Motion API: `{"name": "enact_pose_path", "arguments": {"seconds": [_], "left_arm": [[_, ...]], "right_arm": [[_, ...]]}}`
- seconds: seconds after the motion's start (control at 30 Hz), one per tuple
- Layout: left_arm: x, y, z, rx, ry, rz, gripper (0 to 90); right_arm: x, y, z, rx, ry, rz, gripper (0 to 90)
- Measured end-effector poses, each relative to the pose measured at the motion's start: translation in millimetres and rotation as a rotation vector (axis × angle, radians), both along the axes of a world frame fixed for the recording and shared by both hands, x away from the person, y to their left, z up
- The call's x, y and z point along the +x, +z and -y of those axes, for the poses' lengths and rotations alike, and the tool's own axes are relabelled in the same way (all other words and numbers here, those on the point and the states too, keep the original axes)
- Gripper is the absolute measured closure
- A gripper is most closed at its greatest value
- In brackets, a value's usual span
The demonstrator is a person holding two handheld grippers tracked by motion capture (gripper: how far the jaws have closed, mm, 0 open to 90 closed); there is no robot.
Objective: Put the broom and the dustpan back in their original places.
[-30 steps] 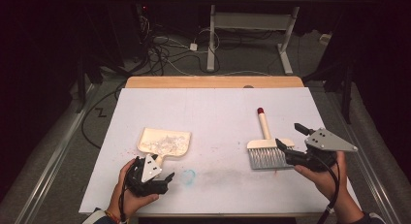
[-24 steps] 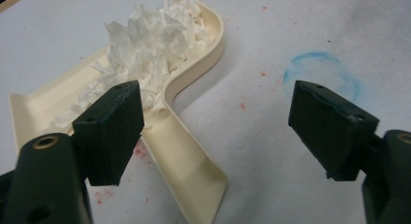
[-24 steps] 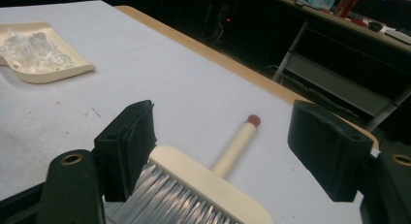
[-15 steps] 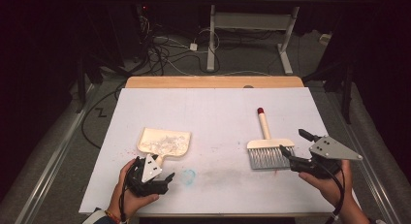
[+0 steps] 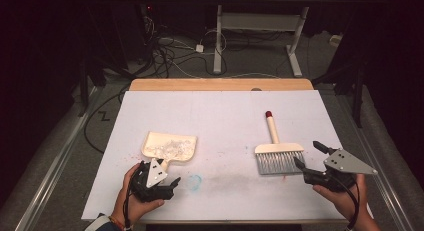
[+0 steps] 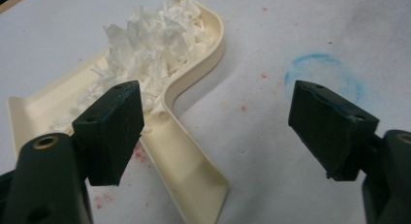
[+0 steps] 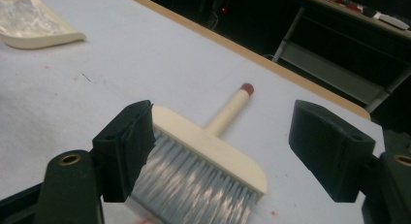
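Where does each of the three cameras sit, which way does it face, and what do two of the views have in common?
High view: above the person's side, facing forward and down on the table; both hands, left gripper and right gripper show.
Left gripper view: rides the left gripper, facing the dustpan with paper shreds; its open jaws show.
Right gripper view: rides the right gripper, facing the brush; its open jaws show.
Shared: high and right gripper views both show dustpan and brush.

On the counter (image 5: 220, 106) lie one cream dustpan (image 5: 169, 146), carrying one heap of shredded white paper (image 5: 170, 147), and one cream hand brush (image 5: 278, 153) with grey bristles and a red-tipped handle. One faint blue ring mark (image 5: 194, 180) shows on the white surface. Two tools are present, one per hand: a left tool (image 5: 167, 186) and a right tool (image 5: 310, 156).
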State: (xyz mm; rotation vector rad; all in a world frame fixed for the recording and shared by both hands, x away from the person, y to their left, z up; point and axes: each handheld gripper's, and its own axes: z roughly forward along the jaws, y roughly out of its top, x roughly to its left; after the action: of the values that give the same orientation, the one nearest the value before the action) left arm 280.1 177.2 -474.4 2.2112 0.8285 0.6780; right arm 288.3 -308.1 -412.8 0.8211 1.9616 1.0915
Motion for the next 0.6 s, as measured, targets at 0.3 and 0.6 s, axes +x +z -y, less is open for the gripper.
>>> {"name": "enact_pose_path", "arguments": {"seconds": [0.3,0.6], "left_arm": [[-0.1,0.2,0.6,0.0,0.003,0.004,19.8],[1.1,-0.8,1.2,0.008,-0.002,0.0,19.8]], "right_arm": [[-9.7,-15.7,13.7,-0.015,-0.018,0.008,24.7],[-20.2,-32.0,27.1,-0.006,-0.028,0.0,23.9]]}}
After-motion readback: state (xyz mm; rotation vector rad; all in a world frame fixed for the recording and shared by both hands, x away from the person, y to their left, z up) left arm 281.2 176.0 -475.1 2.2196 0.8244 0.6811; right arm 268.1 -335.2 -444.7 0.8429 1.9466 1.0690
